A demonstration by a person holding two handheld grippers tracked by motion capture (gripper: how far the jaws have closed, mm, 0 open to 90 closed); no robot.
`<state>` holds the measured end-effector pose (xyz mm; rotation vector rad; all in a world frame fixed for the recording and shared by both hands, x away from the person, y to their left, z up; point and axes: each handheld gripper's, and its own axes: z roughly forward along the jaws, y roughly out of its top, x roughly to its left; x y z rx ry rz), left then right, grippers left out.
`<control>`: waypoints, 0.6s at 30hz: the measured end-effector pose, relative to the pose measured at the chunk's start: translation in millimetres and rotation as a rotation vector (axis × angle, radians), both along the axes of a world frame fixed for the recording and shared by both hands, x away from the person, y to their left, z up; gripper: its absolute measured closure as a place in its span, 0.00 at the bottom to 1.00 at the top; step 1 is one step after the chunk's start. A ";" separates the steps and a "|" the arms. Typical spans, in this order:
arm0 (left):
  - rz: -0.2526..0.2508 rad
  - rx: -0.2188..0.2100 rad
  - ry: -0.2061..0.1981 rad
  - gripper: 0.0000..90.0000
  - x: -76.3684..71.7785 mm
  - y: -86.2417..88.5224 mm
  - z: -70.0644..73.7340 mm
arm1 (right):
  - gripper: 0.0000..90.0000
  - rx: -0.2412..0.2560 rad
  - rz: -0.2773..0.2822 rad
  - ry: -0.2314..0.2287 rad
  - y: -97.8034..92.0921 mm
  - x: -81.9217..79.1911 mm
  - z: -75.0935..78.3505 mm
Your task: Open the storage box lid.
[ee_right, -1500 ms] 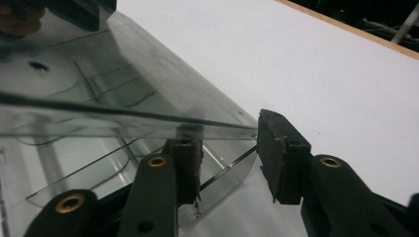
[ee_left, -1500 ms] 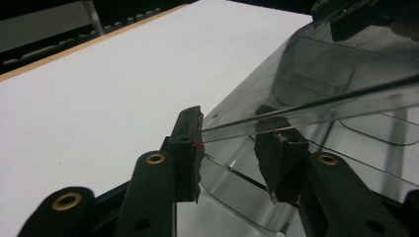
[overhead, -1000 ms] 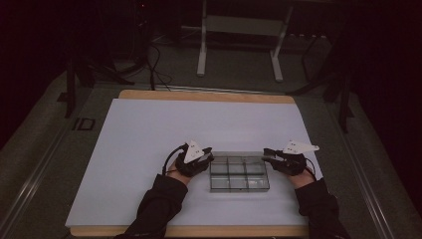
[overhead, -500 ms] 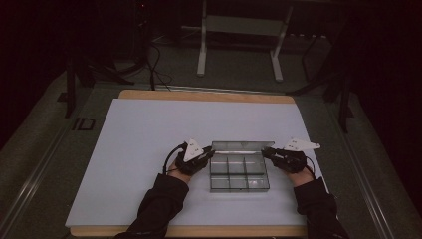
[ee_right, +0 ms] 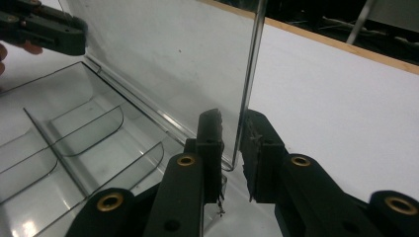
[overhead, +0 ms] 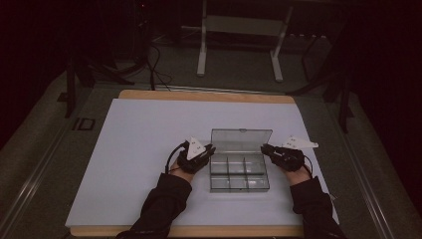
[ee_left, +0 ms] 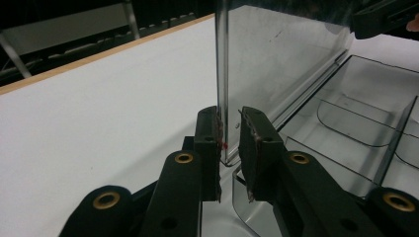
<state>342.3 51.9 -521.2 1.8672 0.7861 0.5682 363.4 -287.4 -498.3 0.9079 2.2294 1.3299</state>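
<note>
- Nearest us, our left gripper point(ee_left: 229, 133) sits released, jaws astride the lid point(overhead: 241, 140) edge.
- Our right gripper point(ee_right: 231, 136) likewise, slack around the opposite edge.
- The clear compartment box point(overhead: 239, 174) rests on the white worktop point(overhead: 139, 134), lid upright.

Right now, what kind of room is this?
Probably a lab or test workshop: a white-topped table under dim light, cables across the floor, a metal stand behind, and a clear plastic box for practice.

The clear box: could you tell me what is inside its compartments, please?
Nothing shows inside the box: its compartments look bare in all three views. The lid stands open. The left gripper and right gripper hide the corners nearest them.
</note>
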 end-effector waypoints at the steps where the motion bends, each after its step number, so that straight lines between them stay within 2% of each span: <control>1: 0.004 -0.001 0.000 0.88 0.4 -0.4 -0.2 | 0.87 0.008 -0.006 0.005 0.3 0.3 -0.4; 4: 0.016 -0.001 0.005 0.88 1.7 -1.3 -0.7 | 0.87 0.020 -0.027 0.009 1.7 1.3 -1.8; 18: 0.050 -0.016 0.032 0.84 5.3 -5.8 -1.5 | 0.81 0.005 -0.093 0.021 11.2 3.5 -4.1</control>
